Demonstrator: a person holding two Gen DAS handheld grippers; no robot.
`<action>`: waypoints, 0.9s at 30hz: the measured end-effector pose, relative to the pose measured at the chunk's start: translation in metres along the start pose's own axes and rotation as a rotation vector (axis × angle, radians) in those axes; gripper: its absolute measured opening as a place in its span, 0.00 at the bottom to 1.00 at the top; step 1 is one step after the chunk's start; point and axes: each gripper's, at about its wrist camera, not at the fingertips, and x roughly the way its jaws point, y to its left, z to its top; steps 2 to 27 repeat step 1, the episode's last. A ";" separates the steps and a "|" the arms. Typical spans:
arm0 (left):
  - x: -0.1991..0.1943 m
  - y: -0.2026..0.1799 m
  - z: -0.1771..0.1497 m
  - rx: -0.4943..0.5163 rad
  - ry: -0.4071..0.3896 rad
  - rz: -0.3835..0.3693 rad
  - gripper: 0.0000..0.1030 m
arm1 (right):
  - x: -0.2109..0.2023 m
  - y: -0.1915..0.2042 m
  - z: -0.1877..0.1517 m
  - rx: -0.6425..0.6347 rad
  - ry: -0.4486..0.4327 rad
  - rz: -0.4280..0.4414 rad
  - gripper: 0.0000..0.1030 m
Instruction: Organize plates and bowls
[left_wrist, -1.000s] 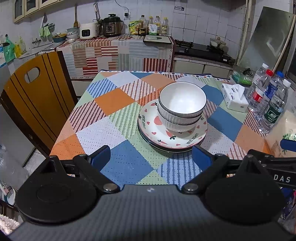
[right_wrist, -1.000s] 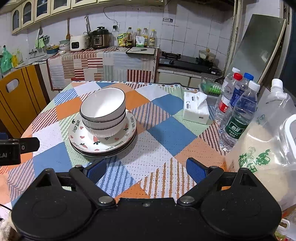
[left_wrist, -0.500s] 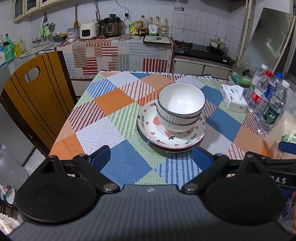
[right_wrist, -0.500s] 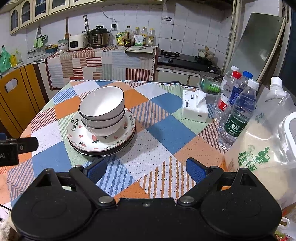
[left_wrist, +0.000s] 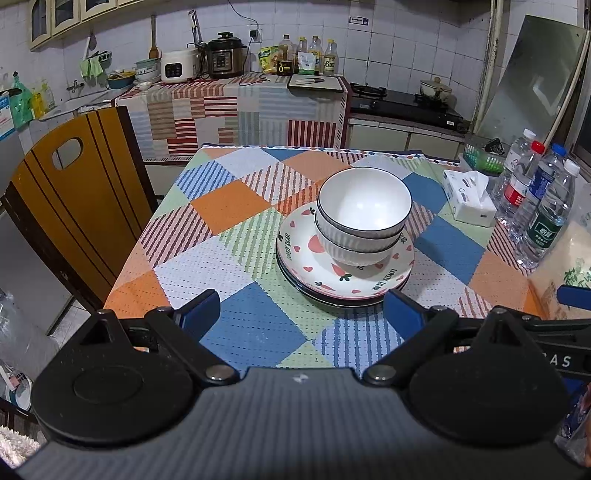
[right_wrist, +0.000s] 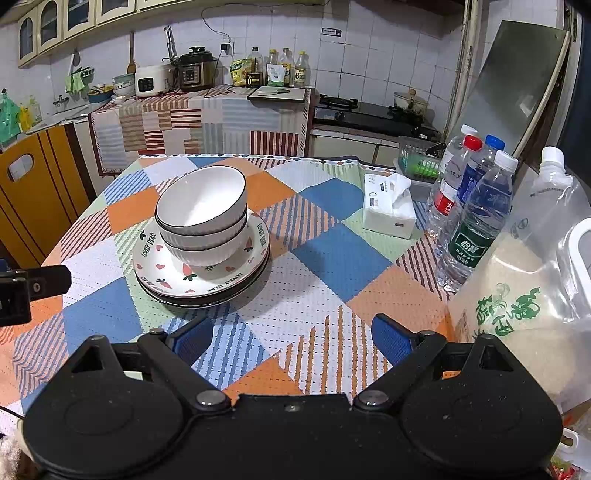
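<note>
Two plates (left_wrist: 345, 273) are lying stacked near the middle of the table (left_wrist: 236, 266), and two white bowls (left_wrist: 364, 214) are nesting on top of them, so the widest pieces are sitting lowest and the pile is standing steady; judging by that, the sorting is looking close to finished. Off to the right side, water bottles (right_wrist: 476, 214), a tissue box (right_wrist: 388, 206) and a large pouch (right_wrist: 528, 306) are crowding the edge, well apart from the dishes, which is leaving room around the pile. Nearer the cameras, the left gripper (left_wrist: 301, 308) is hovering just short of the plates with its fingers spread wide and empty, while the right gripper (right_wrist: 291, 338) is hanging over bare cloth, equally spread and carrying nothing
</note>
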 end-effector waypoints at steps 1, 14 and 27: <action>0.000 0.000 0.000 0.000 0.001 0.001 0.93 | 0.000 0.000 0.000 -0.001 0.001 0.000 0.92; 0.000 0.000 0.000 0.000 0.001 0.001 0.93 | 0.000 0.000 0.000 -0.001 0.001 0.000 0.92; 0.000 0.000 0.000 0.000 0.001 0.001 0.93 | 0.000 0.000 0.000 -0.001 0.001 0.000 0.92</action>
